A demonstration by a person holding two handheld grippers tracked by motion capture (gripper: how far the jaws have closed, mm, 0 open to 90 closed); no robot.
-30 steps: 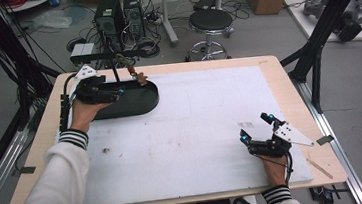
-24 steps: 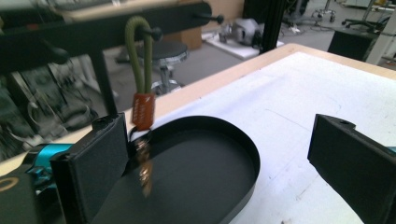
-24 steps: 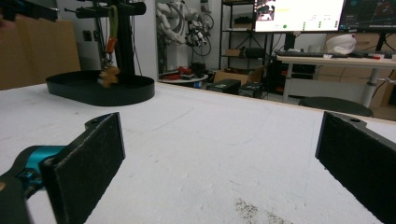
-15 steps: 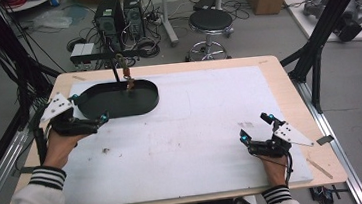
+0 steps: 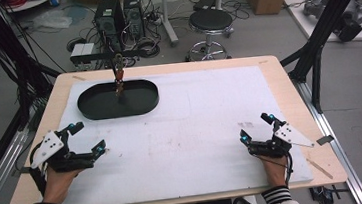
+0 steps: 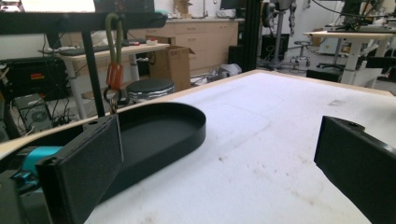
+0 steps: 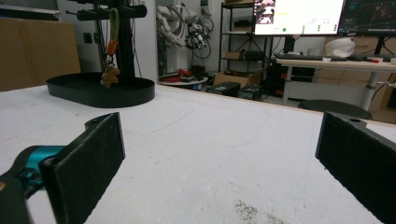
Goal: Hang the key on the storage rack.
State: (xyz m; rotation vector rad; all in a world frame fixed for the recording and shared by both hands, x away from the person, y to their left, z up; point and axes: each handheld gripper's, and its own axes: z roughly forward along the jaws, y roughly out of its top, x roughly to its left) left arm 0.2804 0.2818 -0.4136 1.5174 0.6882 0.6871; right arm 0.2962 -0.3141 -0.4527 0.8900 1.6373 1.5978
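Observation:
A black oval tray (image 5: 84,99) lies at the far left of the white mat (image 5: 200,110). Over it a keychain (image 5: 118,77) hangs from a black stand's crossbar (image 5: 109,54): olive strap, orange piece, small brown figure (image 7: 110,75). My left gripper (image 5: 89,137) rests at the front left of the mat, well short of the tray (image 6: 187,135); its jaws have just widened a little and stand open with nothing between them (image 6: 219,140). At the front right, my right gripper (image 5: 255,126) is open and empty as well (image 7: 219,135), facing the distant tray (image 7: 116,99).
The mat covers most of a wooden table (image 5: 287,76). Black frame posts (image 5: 314,49) stand at the right edge and cables at the left. A stool (image 5: 210,21) and computer cases (image 5: 120,15) sit on the floor behind. Bits of tape (image 5: 325,140) lie by the right gripper.
My left gripper has drawn back from the tray and keychain to the front left of the mat, sinking toward it. The right gripper has stayed put.

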